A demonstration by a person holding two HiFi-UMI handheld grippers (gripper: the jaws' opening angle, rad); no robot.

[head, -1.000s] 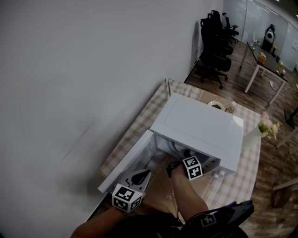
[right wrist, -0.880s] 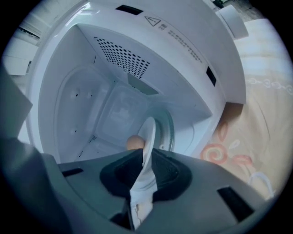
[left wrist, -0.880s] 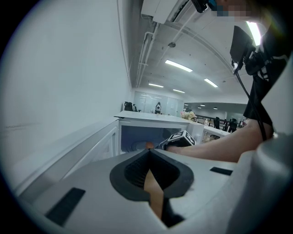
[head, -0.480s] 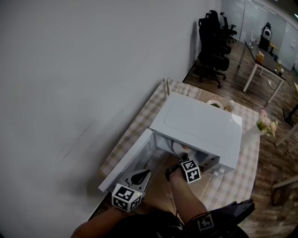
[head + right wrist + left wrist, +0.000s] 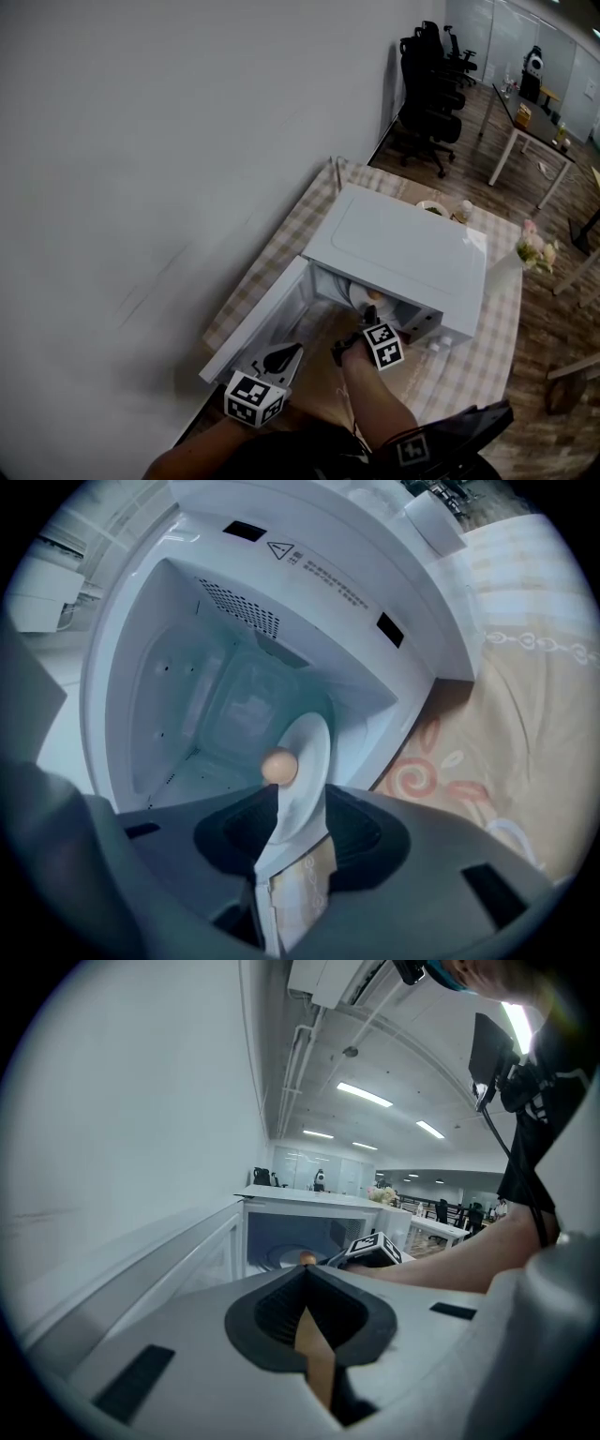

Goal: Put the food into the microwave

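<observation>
Releasing the plate is the step in hand: right tongs (image 5: 292, 803) sit at the mouth of the microwave (image 5: 403, 248), jaws opening wide, white plate (image 5: 305, 761) rim between them but the pads look clear of it on at least one side. Food (image 5: 278, 766), a small round brownish ball, sits on the plate, which looks set down on the cavity floor, just inside the front edge, centre of the head view. Left tongs (image 5: 305, 1274) are at lower left of the head view, tips closed together, gripping nothing, hanging just beside the outer end of the open door (image 5: 258, 328). Task is nearly done, I'd judge. The next move calls for backing the right tongs straight out without catching the plate rim, then swinging the door closed, likely with the left. In the way: right tongs and forearm (image 5: 375, 403) lie across the door's swing path, so they must clear first. Around: checked cloth on the worktop (image 5: 272, 267), a bowl (image 5: 433, 208) behind the microwave, flowers (image 5: 536, 248) at right, black office chairs (image 5: 431, 66) and a desk (image 5: 530, 131) at upper right, well apart.
</observation>
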